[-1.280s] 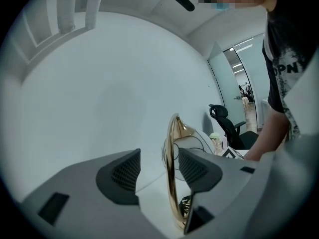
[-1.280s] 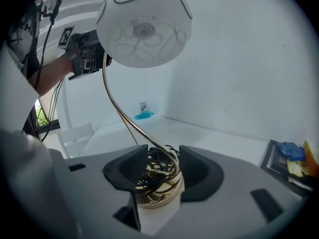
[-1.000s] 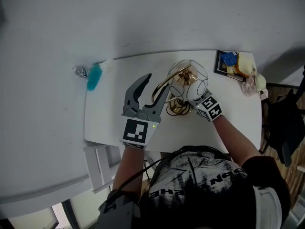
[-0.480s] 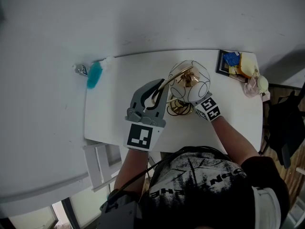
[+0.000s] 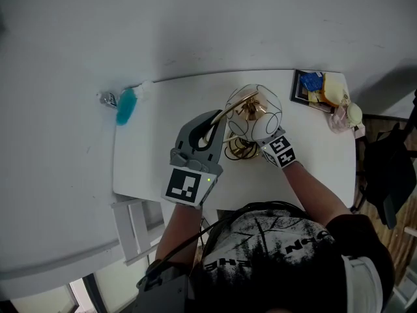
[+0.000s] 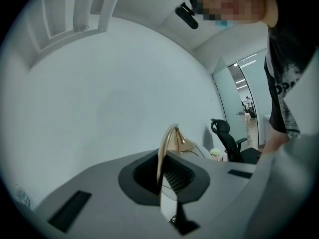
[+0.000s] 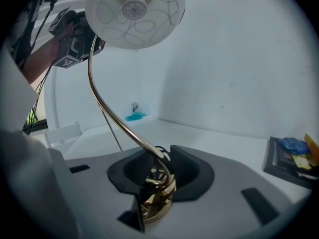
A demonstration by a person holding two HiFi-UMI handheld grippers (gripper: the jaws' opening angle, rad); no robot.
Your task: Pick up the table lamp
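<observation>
the table lamp point(image 5: 255, 113) sits near the middle of the white desk point(image 5: 150, 155), its round, wire-patterned shade point(image 7: 134, 14) carried on a curved gold arm point(image 6: 167, 141). the left tongs point(image 5: 214, 119) are clamped shut on that thin arm, which runs up between the pads. the right tongs point(image 5: 253, 146) reach in under the shade, tilted a little downward. their jaws are closing, with the gold base point(image 7: 157, 203) and lower stem between them and the pads against it. a teal object point(image 5: 126, 105) lies at the desk's far left corner, and a dark tray point(image 5: 303, 87) at its far right corner.
</observation>
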